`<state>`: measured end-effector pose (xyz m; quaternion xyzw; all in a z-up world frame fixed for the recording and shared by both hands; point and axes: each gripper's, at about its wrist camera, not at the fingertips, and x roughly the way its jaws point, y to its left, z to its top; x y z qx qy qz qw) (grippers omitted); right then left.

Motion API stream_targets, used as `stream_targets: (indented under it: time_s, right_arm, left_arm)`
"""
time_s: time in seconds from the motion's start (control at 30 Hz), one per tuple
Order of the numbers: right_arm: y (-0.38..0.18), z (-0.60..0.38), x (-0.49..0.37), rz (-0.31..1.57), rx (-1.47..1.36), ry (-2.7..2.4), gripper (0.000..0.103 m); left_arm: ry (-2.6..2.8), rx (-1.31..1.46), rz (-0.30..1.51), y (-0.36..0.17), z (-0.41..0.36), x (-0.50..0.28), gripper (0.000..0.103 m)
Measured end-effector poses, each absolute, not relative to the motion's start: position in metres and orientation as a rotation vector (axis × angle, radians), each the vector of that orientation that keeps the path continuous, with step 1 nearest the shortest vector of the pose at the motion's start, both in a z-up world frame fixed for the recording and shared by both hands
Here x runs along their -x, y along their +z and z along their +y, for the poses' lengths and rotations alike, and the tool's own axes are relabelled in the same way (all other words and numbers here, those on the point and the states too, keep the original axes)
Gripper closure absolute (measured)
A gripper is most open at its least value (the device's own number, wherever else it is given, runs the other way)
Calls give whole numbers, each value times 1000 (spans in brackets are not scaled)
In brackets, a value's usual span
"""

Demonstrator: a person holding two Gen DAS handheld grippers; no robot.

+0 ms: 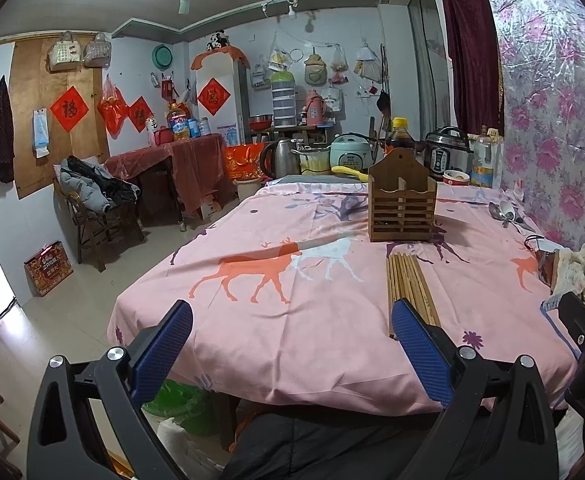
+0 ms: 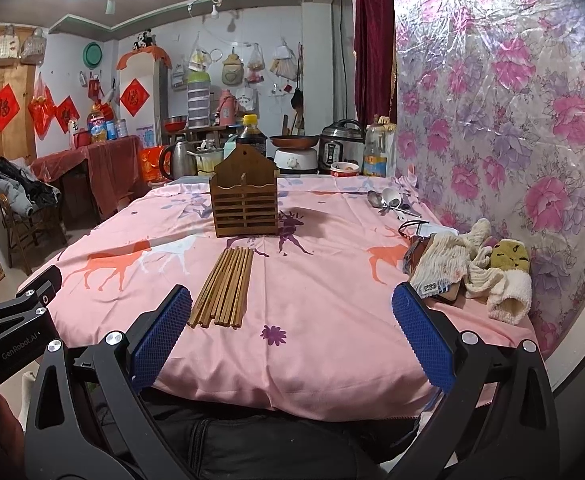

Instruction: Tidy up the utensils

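A bundle of wooden chopsticks (image 2: 224, 288) lies on the pink tablecloth (image 2: 312, 300) near the front edge; it also shows in the left wrist view (image 1: 408, 284). A slatted wooden utensil holder (image 2: 245, 200) stands upright behind it, also in the left wrist view (image 1: 402, 200). Several spoons (image 2: 388, 200) lie at the far right by the wall, also in the left wrist view (image 1: 506, 212). My left gripper (image 1: 292, 340) is open and empty at the table's front edge. My right gripper (image 2: 292, 328) is open and empty, just right of the chopsticks' near ends.
A pile of cloths and gloves (image 2: 476, 268) lies at the right by the floral wall (image 2: 512, 100). Cookers, a kettle and bottles (image 2: 332, 148) crowd the table's far end. A chair with coats (image 1: 92, 204) stands at the left on the floor.
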<state>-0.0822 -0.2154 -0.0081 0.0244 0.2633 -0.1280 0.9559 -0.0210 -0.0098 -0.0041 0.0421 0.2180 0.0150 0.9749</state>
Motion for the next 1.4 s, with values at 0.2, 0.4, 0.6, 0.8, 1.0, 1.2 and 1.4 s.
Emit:
stream_targets:
  time_s: [0.2, 0.4, 0.6, 0.8, 1.0, 1.2, 1.4]
  right_arm:
    - [-9, -215, 81, 537, -48, -260, 7]
    - [-9, -215, 81, 536, -48, -260, 7]
    - [-9, -214, 81, 537, -46, -260, 7]
    - [-10, -214, 81, 536, -45, -261, 7]
    - [-10, -214, 81, 537, -45, -261, 7]
    - [-10, -213, 81, 536, -44, -261, 7]
    - [-10, -213, 81, 537, -44, -261, 7]
  left_arm:
    - [27, -85, 438, -4, -12, 22, 5]
    - [28, -84, 439, -5, -12, 22, 5]
    - [27, -86, 439, -6, -12, 23, 5]
    - [27, -84, 439, -6, -11, 23, 5]
    - [27, -84, 439, -6, -12, 25, 5]
    - [26, -84, 439, -5, -12, 25, 5]
    - [26, -84, 440, -5, -11, 25, 5]
